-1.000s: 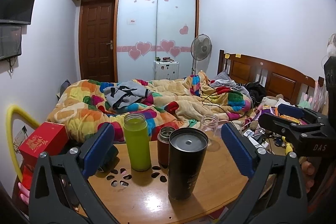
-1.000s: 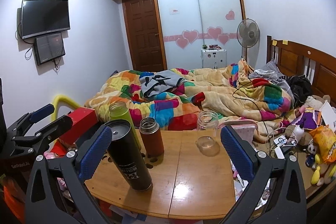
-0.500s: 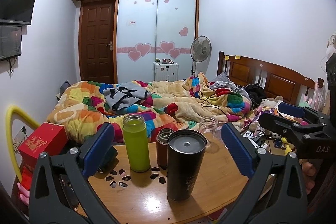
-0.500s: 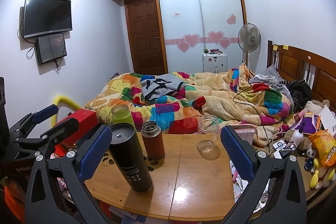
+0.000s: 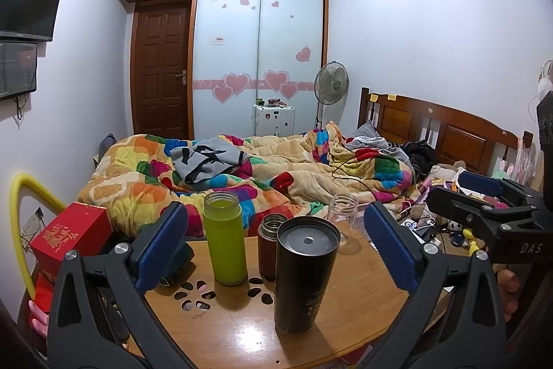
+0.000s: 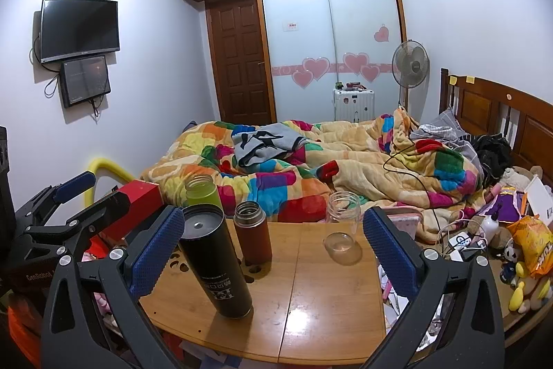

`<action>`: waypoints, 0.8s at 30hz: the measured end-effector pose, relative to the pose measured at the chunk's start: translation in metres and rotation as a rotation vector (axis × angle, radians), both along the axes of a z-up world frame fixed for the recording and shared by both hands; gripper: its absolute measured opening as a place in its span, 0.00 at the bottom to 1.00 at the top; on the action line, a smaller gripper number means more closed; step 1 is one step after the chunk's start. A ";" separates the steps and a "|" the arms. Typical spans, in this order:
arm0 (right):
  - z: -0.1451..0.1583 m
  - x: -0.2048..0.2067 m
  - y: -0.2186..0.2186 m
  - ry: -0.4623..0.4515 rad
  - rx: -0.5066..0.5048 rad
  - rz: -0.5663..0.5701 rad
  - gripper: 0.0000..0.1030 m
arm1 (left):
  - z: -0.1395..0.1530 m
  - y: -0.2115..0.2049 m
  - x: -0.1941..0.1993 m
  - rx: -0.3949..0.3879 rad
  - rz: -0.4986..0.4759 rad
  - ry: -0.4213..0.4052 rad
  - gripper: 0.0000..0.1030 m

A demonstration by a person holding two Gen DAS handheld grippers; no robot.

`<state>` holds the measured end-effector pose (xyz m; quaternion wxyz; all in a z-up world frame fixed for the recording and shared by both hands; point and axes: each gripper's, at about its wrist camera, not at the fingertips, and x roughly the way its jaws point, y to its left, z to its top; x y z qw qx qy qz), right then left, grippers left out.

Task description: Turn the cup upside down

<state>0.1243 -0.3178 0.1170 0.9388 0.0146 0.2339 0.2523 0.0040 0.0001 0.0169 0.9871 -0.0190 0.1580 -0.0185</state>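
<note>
I keep both the left gripper [image 5: 274, 244] and the right gripper [image 6: 273, 248] wide open, both empty. The black cup [image 5: 306, 275] stands upright at my left tool's 12 o'clock; probably smooth and heavy, so I would grip mid-body.

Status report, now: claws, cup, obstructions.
Left claw open, empty. Right claw open, empty. Black cup upright on table, untouched. Green bottle, brown flask close behind.

right gripper [image 5: 484, 196] body: "das"
left gripper [image 6: 69, 196] body: "genrobot"
red box [image 5: 71, 232]: gold characters, unreadable
black tumbler [image 6: 216, 260]: white print, unreadable
</note>
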 end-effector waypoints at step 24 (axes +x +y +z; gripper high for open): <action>0.007 -0.001 -0.001 -0.007 0.002 -0.001 1.00 | 0.007 -0.005 0.000 -0.015 0.002 -0.008 1.00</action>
